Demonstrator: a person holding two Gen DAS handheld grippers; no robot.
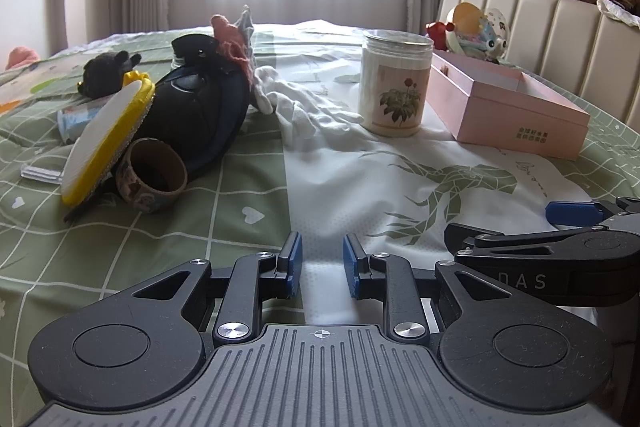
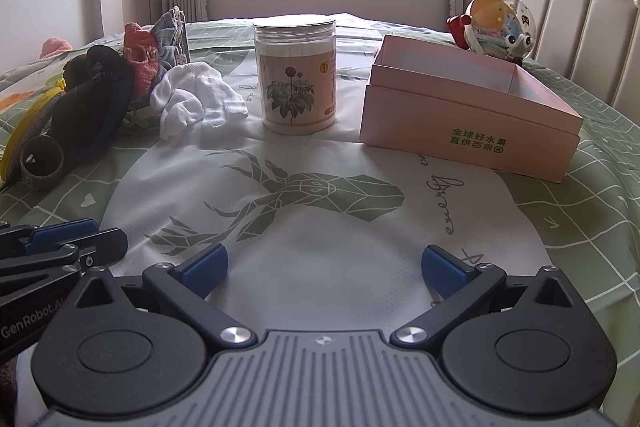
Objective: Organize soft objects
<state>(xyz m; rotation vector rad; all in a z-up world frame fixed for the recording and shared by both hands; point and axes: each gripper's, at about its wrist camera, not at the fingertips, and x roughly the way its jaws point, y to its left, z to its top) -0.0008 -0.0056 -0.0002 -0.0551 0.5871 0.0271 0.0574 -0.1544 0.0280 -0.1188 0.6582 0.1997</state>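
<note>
On bed (image 1: 168,243), left wrist view: left gripper (image 1: 321,263) low over sheet, fingers (image 1: 294,259) parted narrow, grasping nothing. White gloves (image 1: 296,107) crumpled mid-bed, between dark pile (image 1: 196,115) and clear jar (image 1: 394,83). Pink box (image 1: 516,119) right of jar, lid off. Right gripper's side visible at right edge.
Right wrist view: right gripper (image 2: 324,265) fingers (image 2: 444,271) spread wide, released, nothing between. White gloves (image 2: 196,99) just left of jar (image 2: 298,75); pink box (image 2: 472,131) right, interior bare.
</note>
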